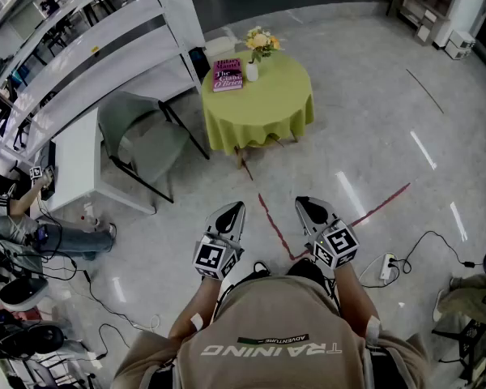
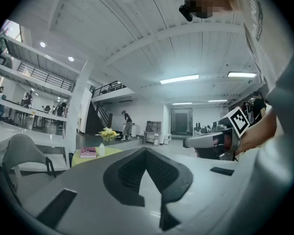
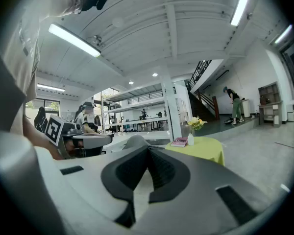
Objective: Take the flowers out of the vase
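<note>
Yellow flowers [image 1: 261, 40] stand in a small white vase [image 1: 252, 71] on a round table with a yellow-green cloth [image 1: 263, 108], far ahead of me. A pink book [image 1: 227, 74] lies beside the vase. My left gripper [image 1: 233, 209] and right gripper [image 1: 305, 204] are held side by side close to my body, both shut and holding nothing, well short of the table. The left gripper view shows the flowers [image 2: 108, 133] and vase [image 2: 101, 150] small at the left beyond the left gripper [image 2: 146, 152]. In the right gripper view the flowers [image 3: 195, 123] and vase [image 3: 190, 139] stand to the right of the right gripper [image 3: 148, 149].
A grey chair [image 1: 142, 140] stands left of the table, with white shelving [image 1: 81, 63] behind it. A red line [image 1: 271, 221] runs across the shiny floor between me and the table. Cables and a power strip [image 1: 386, 266] lie to my right. A person [image 1: 16, 209] sits at far left.
</note>
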Action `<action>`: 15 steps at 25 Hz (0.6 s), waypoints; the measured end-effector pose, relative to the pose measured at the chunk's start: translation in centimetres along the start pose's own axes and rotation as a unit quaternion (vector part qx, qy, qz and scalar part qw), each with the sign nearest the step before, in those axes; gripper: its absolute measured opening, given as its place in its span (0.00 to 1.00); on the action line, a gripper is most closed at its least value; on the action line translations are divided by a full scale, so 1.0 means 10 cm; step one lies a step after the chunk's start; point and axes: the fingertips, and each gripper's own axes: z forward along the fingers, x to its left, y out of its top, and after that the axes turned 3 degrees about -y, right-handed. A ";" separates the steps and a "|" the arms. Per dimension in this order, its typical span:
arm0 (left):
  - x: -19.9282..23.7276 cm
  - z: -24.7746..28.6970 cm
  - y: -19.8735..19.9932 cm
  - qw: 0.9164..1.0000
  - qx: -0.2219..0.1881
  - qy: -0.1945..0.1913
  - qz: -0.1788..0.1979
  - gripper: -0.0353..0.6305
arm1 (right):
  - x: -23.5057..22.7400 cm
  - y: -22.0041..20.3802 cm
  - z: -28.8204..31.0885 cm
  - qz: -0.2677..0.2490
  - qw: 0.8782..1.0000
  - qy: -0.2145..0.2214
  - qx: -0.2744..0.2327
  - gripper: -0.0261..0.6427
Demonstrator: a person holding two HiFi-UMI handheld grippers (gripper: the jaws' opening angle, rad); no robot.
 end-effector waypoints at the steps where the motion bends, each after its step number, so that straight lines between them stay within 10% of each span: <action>1: 0.03 0.01 -0.01 1.000 -0.001 -0.003 0.002 0.06 | -0.01 0.00 0.04 -0.004 1.000 0.000 -0.002 0.04; 15: 0.31 0.34 -0.29 0.999 0.011 -0.004 -0.030 0.06 | -0.42 -0.13 0.26 0.006 0.999 -0.031 0.018 0.04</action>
